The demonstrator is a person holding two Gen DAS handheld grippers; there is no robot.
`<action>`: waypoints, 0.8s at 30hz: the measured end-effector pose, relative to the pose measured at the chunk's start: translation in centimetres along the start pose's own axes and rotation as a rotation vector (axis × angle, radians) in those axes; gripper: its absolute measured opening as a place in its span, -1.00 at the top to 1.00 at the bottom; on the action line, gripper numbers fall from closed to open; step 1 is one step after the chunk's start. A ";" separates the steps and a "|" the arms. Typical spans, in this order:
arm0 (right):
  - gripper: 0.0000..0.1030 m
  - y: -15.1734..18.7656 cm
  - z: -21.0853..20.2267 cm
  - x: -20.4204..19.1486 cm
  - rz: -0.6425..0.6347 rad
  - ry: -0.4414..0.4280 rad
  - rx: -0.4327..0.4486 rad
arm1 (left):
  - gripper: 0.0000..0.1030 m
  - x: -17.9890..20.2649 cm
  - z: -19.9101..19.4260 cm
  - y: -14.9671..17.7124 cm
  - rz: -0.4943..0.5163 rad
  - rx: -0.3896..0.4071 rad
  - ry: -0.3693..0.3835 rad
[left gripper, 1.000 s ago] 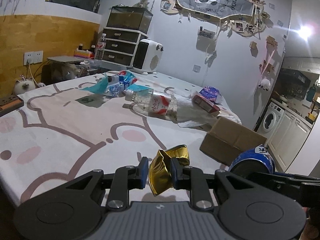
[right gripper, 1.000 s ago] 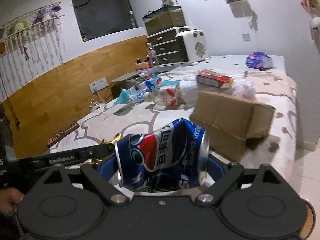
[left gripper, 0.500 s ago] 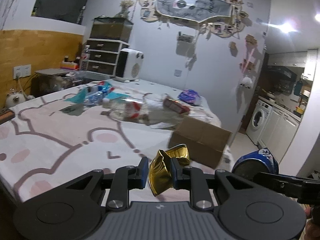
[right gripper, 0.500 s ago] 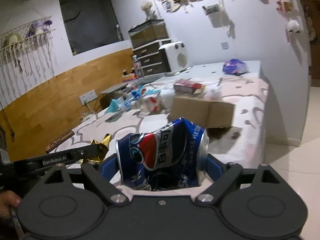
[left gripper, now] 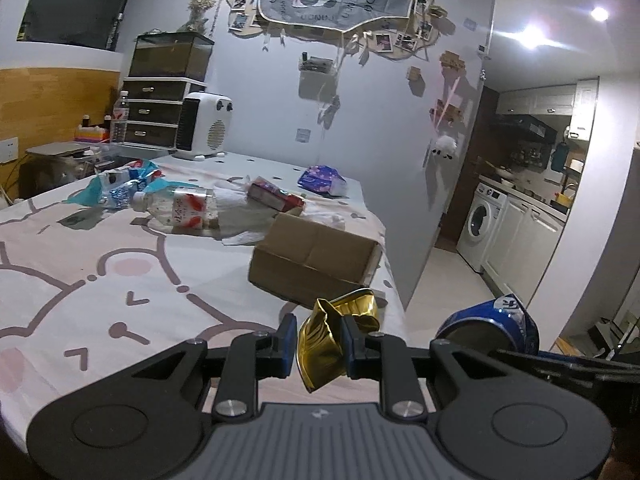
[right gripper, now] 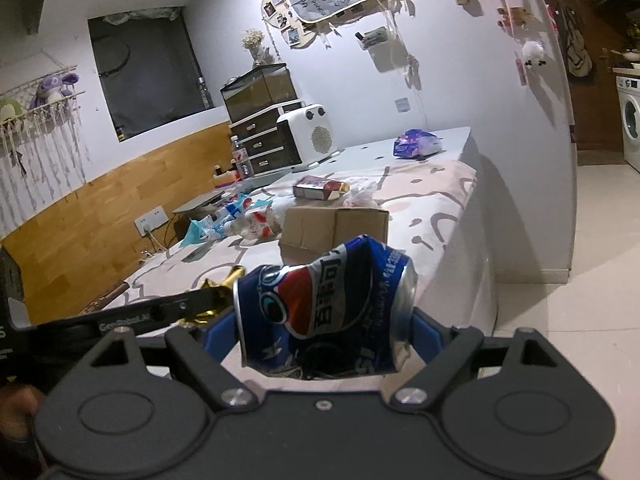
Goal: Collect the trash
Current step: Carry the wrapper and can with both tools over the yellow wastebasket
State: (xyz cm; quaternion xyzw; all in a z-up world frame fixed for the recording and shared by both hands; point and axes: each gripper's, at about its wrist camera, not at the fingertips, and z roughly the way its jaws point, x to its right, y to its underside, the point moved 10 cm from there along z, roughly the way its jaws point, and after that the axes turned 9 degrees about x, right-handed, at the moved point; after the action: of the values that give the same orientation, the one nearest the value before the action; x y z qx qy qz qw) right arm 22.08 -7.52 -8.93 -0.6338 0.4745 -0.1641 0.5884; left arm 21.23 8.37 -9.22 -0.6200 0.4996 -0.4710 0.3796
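"What did each tool have at that point?"

"The left gripper [left gripper: 318,342] was clamped on a crumpled gold wrapper [left gripper: 334,336], its jaws narrow. The right gripper [right gripper: 326,330] was closed on a crushed blue cola can [right gripper: 324,308], its jaws set wide around the can's body. Both were held in the air off the corner of the bed [left gripper: 120,280], with the tiled floor [right gripper: 580,280] below the right one."

"And the rest of the trash?"

"It lay on the bed: a cardboard box [left gripper: 316,260] near the edge, a clear plastic bottle [left gripper: 180,210] with wrappers beside it, a red carton [left gripper: 276,196] and a purple packet [left gripper: 322,178] farther back. No bin showed in either view."

"How should the carry have been done?"

"Probably by keeping both grips firm and the tools level, since the foil was thin and could slip, and by releasing only once each piece hung over the container. The can, dented and slick, likely needed steady pressure, not more squeeze."
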 end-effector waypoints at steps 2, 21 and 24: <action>-0.71 0.2 0.3 -0.6 -0.013 -0.016 -0.006 | 0.53 -0.6 -0.2 -0.2 -0.002 0.005 -0.019; -0.70 -1.0 -3.9 7.8 0.006 0.184 0.051 | 0.53 9.1 2.8 0.2 0.076 -0.014 0.121; -0.70 -0.8 -5.6 10.2 0.017 0.232 0.056 | 0.53 11.8 3.6 1.4 0.089 -0.037 0.163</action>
State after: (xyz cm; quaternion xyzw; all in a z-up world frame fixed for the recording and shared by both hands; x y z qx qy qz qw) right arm 23.16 -19.03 -10.39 -0.5899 0.5400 -0.2448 0.5482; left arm 25.05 -3.49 -9.07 -0.5638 0.5644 -0.4932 0.3468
